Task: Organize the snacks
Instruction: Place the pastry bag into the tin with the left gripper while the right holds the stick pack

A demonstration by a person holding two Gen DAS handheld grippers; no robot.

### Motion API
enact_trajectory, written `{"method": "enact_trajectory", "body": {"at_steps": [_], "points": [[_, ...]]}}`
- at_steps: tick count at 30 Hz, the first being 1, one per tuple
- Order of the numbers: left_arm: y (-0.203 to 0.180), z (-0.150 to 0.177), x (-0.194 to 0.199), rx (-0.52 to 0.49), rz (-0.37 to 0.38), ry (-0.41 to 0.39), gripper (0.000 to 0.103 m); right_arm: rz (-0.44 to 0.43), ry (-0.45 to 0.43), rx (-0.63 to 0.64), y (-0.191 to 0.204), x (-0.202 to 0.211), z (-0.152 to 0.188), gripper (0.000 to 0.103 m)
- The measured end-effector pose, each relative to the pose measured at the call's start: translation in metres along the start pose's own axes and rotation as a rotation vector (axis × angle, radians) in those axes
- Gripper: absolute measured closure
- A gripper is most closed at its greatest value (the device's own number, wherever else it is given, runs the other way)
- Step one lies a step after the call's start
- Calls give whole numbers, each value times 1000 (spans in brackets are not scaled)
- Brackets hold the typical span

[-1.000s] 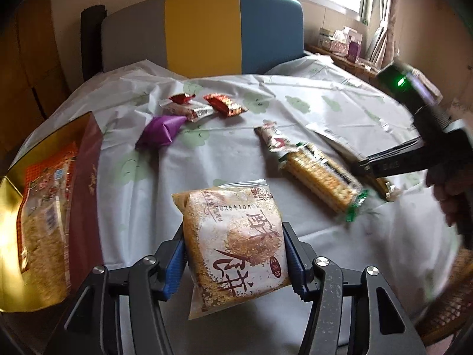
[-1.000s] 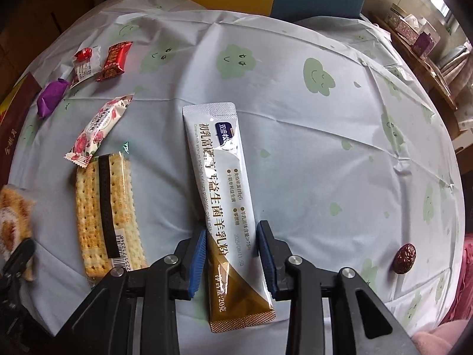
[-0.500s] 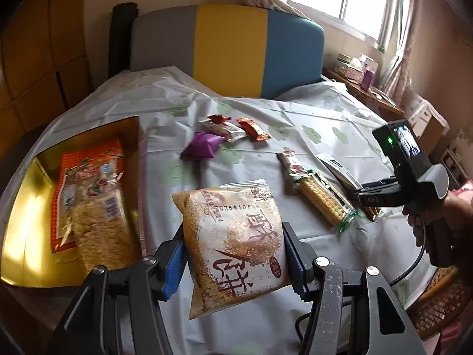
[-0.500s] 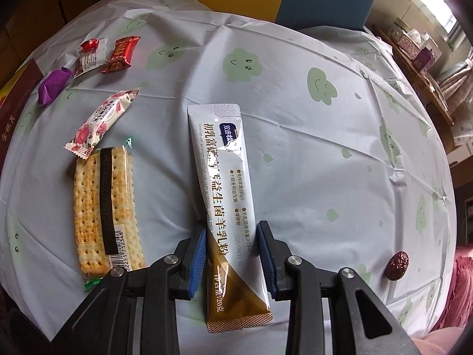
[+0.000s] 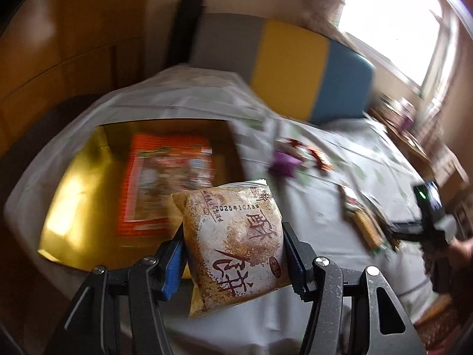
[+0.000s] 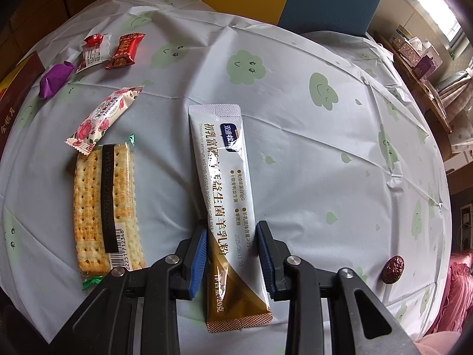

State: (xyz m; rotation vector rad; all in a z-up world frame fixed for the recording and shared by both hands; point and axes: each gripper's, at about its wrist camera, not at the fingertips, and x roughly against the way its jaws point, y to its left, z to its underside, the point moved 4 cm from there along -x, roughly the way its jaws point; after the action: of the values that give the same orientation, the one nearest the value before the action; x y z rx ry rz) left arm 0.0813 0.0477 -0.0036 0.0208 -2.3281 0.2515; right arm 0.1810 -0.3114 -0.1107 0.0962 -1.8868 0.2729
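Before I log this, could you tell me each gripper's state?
Left gripper: shut on pastry bag.
Right gripper: shut on sachet.

we see a glossy, crinkled plastic pastry bag (image 5: 233, 242), a shiny foil-like gold tray (image 5: 77, 195), a thin creased plastic tablecloth (image 6: 295, 153), a smooth glossy milk powder sachet (image 6: 227, 195), clear film over the crackers (image 6: 103, 207), and matt black gripper arms.

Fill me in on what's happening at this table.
A person is sorting snacks with two handheld grippers. The left gripper clamps a tan crumbly pastry packet in the air, near a shallow gold tray already holding an orange snack bag. The right gripper straddles a long silver and brown powder sachet on the cloud-print tablecloth.
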Motion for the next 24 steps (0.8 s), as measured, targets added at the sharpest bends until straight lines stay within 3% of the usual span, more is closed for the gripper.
{"method": "enact_trajectory", "body": {"at_steps": [5,8,19,24], "points": [[51,-10,-4,98,-86,18,44,13,-2,18,6,2,-1,71],[65,-21,-16,143,-87,41,44,19,-2,24,10,4,0,71],[41,-98,-98,104,-71,32,44,16,-1,23,9,5,-2,71],[40,-97,-133,138,-73,110,43,14,-1,21,7,4,-2,71]]}}
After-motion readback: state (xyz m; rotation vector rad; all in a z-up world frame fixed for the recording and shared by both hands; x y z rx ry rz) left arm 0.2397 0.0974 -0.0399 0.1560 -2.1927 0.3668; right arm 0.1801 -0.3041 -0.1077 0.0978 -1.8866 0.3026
